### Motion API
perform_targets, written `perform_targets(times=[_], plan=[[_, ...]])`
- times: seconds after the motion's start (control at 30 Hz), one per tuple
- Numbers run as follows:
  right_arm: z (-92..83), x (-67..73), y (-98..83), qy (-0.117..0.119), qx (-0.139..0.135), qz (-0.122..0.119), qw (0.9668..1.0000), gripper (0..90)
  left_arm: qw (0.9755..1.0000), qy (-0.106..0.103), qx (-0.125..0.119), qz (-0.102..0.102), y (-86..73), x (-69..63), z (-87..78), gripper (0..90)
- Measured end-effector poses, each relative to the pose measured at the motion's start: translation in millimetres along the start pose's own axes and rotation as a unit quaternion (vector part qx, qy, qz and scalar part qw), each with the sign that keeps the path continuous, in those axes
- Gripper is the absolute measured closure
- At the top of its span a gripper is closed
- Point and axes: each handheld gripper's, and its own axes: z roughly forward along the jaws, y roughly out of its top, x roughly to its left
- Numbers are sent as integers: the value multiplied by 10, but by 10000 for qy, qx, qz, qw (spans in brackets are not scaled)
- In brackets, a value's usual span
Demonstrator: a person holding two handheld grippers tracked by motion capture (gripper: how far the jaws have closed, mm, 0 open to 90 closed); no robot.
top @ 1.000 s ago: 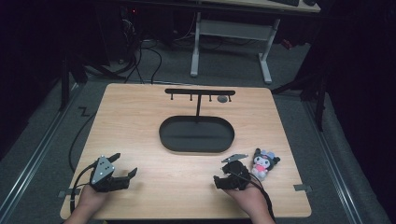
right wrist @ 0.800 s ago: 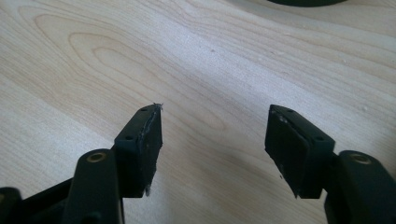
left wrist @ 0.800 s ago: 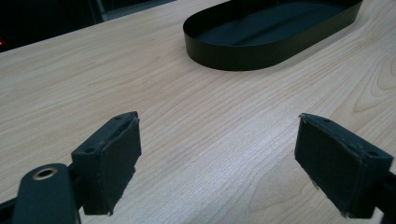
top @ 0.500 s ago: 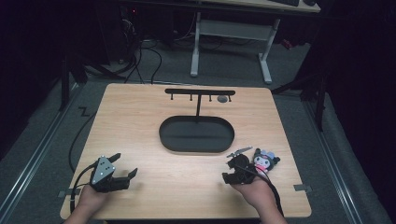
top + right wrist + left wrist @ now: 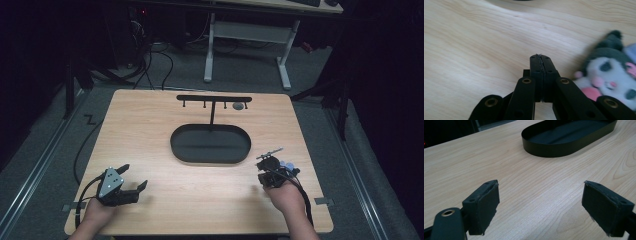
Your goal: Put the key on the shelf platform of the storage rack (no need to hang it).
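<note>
**Right gripper slides up beside the plush, jaws still together**

Since 1.0 s ago the right gripper (image 5: 270,163) has moved forward and to the right across the table (image 5: 150,130), and it now covers most of the plush (image 5: 287,165), which earlier lay in plain sight to its right. The left gripper (image 5: 134,178) has not shifted.

Going left to right in the high view: the left gripper rests near the front-left corner with its jaws wide apart and nothing between them. Its own view looks over bare wood toward the oval tray (image 5: 564,138), which sits well apart from it. The tray is at the table's middle, empty, with a hook rack (image 5: 214,98) standing behind it. Then comes the right gripper, near the front-right, jaws pressed together and holding nothing.

In the right gripper view the plush (image 5: 610,72) lies just to the right of the closed jaw tips (image 5: 541,58), close beside the linkage, face up. Whether it touches the gripper I cannot tell.

The relation that matters: the plush is off to the right of the tool's axis, not ahead of it, and the right hand is by far the nearer of the 2. By my reading, a grasp would need the jaws opened and the gripper swung right toward the toy.
</note>
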Motion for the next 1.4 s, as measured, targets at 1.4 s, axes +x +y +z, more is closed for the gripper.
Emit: perform_targets(times=[1.4], plan=[[-372, -376, -666, 202, 595, 259, 9977, 654, 10000, 26, 9, -23, 0, -1, 2, 155]])
